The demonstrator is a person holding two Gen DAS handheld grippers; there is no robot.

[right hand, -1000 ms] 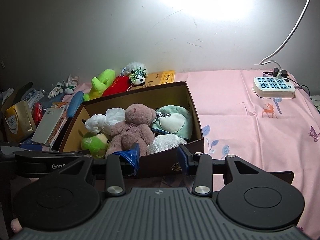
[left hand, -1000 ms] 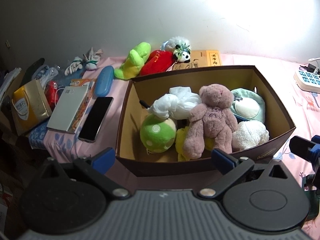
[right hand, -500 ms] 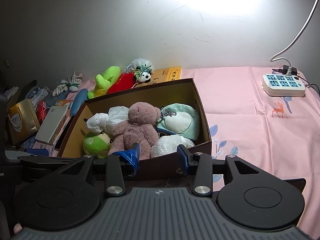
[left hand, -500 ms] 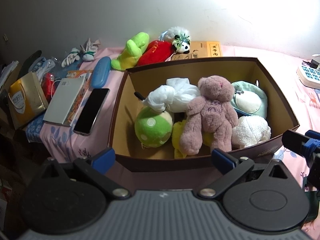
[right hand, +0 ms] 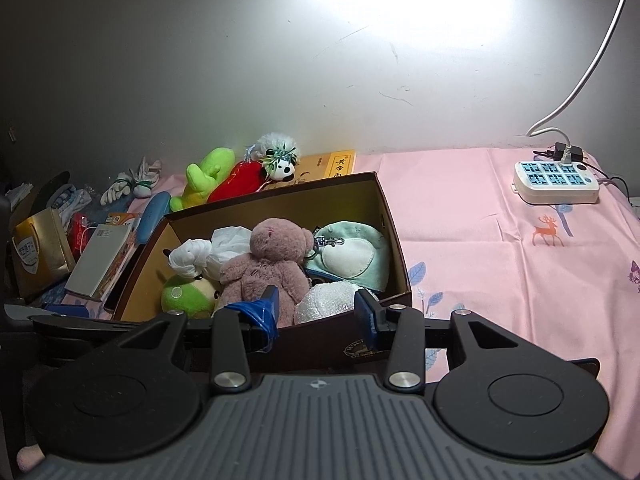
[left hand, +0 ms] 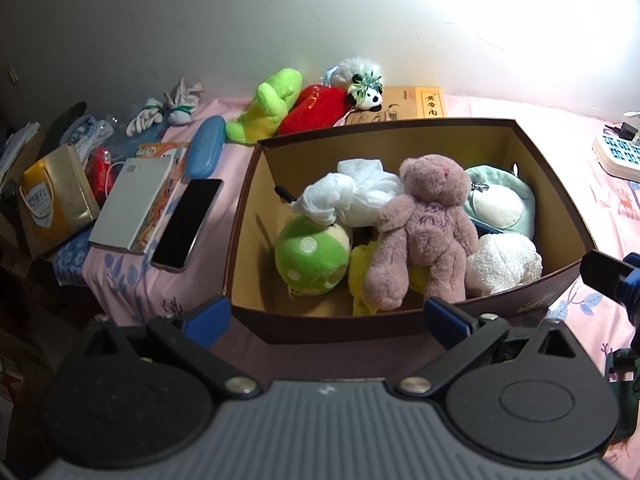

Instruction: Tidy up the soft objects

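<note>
A brown cardboard box [left hand: 384, 140] [right hand: 280, 204] stands on the pink cloth. Inside lie a pink teddy bear [left hand: 424, 224] [right hand: 272, 264], a green spotted plush [left hand: 310, 258], a knotted white cloth [left hand: 352, 196], a mint pouch [left hand: 500, 204] and a white fluffy bundle [left hand: 504, 264]. Behind the box lie a green plush [left hand: 268, 108], a red plush [left hand: 316, 110] and a panda toy [left hand: 360, 80]. My left gripper [left hand: 326, 316] is open wide before the box's near wall. My right gripper [right hand: 316, 312] hangs open and empty by the box's near right corner.
Left of the box lie a phone [left hand: 186, 224], a silver book [left hand: 132, 200], a blue case [left hand: 206, 152], a gold bag [left hand: 56, 200] and tied white gloves [left hand: 168, 112]. A yellow book [left hand: 416, 106] is behind the box. A power strip [right hand: 556, 182] with cables sits far right.
Both views have shifted slightly, so the box sits a little lower in the right wrist view. The toys lie as before and neither gripper's jaws have moved.
</note>
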